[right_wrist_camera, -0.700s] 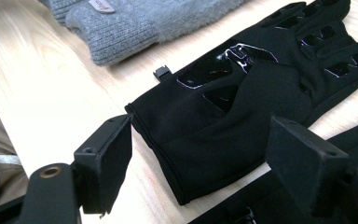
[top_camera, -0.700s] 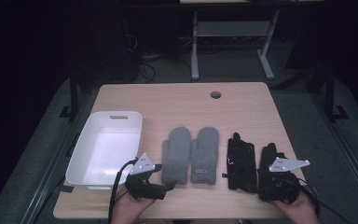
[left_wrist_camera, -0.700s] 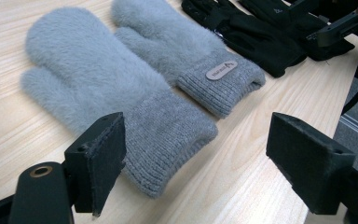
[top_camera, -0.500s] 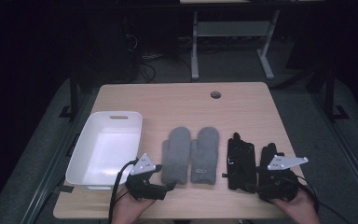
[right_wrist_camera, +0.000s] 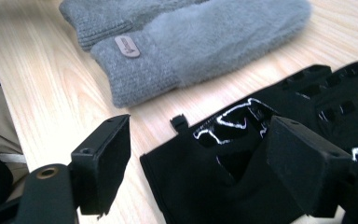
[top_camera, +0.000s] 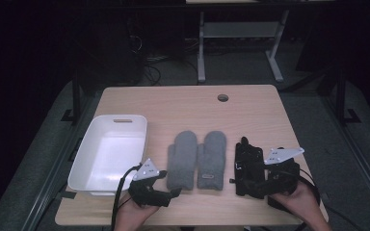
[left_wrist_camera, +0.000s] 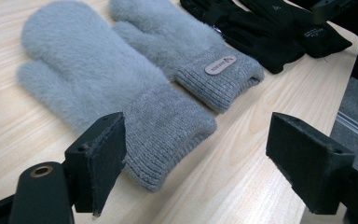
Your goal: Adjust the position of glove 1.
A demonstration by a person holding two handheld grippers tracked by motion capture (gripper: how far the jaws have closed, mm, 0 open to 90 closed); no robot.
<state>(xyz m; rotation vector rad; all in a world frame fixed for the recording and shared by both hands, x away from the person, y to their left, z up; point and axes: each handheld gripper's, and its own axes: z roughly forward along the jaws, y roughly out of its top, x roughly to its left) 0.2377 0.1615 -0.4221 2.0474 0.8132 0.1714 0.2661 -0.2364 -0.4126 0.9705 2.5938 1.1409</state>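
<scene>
Little is being changed across the last moments: in the high view, both grippers are being kept at the near edge of the pale wooden table (top_camera: 183,103), and the gloves are lying where they lay. This is being read as a pause before a first pick, nothing yet being moved toward the white rectangular plastic tub (top_camera: 110,155) at the left.

The left gripper (left_wrist_camera: 200,154) is being held with its jaws spread wide and nothing between the pads, aimed at the ribbed cuff of the nearer fluffy grey knitted mitten (left_wrist_camera: 107,88); one pad is seen just beside that cuff, though contact cannot be told. The right gripper (right_wrist_camera: 205,158) is likewise being held released, over the cuff of a black fabric glove with white markings (right_wrist_camera: 261,154).

A small tan tab is being shown on the second grey mitten (left_wrist_camera: 186,44), but its writing is too small to be read. White lettering on the farther black glove (left_wrist_camera: 303,32) is equally illegible.
</scene>
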